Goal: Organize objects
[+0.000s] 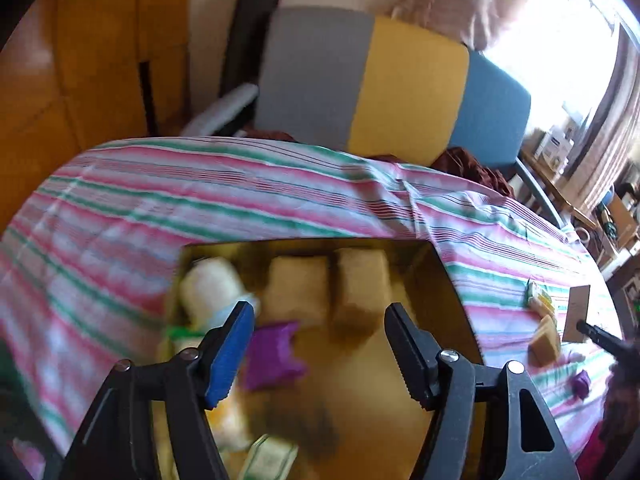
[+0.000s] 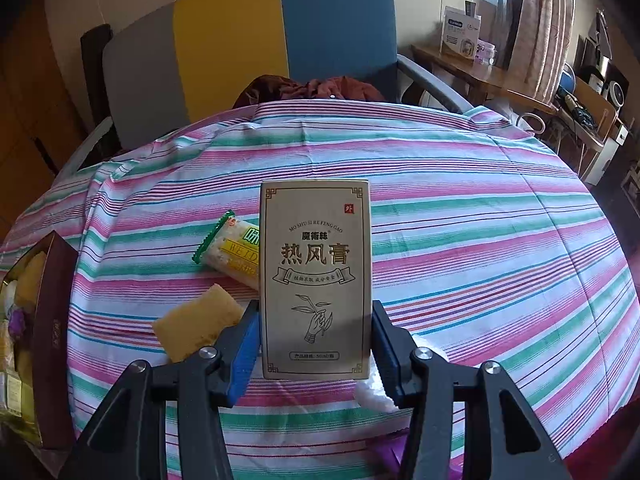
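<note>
My right gripper (image 2: 315,344) is shut on a tall beige carton (image 2: 315,276) with Chinese print, held upright above the striped tablecloth. Behind it lie a green-edged snack packet (image 2: 232,252) and a yellow sponge-like block (image 2: 196,320). My left gripper (image 1: 320,344) is open and empty, hovering over a gold-lined box (image 1: 440,276) that holds two tan blocks (image 1: 296,292), a white object (image 1: 208,288), a purple packet (image 1: 272,356) and a printed packet (image 1: 272,460). The box's brown side also shows at the left of the right wrist view (image 2: 52,336).
The striped cloth (image 2: 480,240) covers the table. A chair with grey, yellow and blue panels (image 2: 280,32) stands behind it, brown cloth on its seat. A white wad (image 2: 372,392) lies under the right gripper. The left wrist view shows snack items (image 1: 542,320) and a purple packet (image 1: 582,382) on the cloth at right.
</note>
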Tool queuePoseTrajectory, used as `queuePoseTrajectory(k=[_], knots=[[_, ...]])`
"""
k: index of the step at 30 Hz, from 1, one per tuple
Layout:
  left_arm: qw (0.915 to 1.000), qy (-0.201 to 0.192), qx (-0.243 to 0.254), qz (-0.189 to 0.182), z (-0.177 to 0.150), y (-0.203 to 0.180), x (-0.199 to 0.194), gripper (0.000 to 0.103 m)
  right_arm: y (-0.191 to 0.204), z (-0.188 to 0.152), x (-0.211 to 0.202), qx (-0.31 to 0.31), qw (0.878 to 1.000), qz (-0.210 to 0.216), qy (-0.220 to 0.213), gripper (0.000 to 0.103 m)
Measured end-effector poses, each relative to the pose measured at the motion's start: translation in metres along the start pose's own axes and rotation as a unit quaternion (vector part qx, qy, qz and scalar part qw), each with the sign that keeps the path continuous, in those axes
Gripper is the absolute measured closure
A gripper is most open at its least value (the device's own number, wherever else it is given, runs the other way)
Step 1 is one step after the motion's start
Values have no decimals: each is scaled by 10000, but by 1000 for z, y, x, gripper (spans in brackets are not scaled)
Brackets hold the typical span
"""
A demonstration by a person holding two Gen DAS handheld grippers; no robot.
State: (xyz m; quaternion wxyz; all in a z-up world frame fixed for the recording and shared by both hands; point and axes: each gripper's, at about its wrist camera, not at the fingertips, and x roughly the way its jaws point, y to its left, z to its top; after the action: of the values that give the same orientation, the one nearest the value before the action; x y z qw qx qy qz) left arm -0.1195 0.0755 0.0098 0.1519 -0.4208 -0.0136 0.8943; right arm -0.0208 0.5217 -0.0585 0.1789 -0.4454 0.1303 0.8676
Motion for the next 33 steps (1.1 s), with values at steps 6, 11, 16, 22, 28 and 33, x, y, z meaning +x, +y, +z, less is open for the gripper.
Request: queuePoseTrajectory(k=[6, 11, 16, 22, 28, 33], knots=[[9993, -79, -202, 314, -38, 43, -37, 34, 54, 7, -40, -245, 9973, 688, -112, 51], [9983, 0, -495, 292, -62, 63, -42, 34, 160, -4, -71, -1044, 9820, 1571, 116, 51], [9977, 62, -655, 163, -73, 69, -44, 34, 265, -32, -65, -1732, 9574, 2181, 765, 51], [9975, 76, -694, 64, -80, 78, -49, 34, 340, -63, -12, -1879, 9451, 2088, 1671, 51], [9962, 149, -855, 10, -86, 92, -46, 34, 373, -68, 10, -1946, 9500, 1599, 1847, 51], [9946, 198, -1014, -66, -90, 100, -40, 34, 395, -67, 15, -1972, 9532, 1356, 1850, 51]])
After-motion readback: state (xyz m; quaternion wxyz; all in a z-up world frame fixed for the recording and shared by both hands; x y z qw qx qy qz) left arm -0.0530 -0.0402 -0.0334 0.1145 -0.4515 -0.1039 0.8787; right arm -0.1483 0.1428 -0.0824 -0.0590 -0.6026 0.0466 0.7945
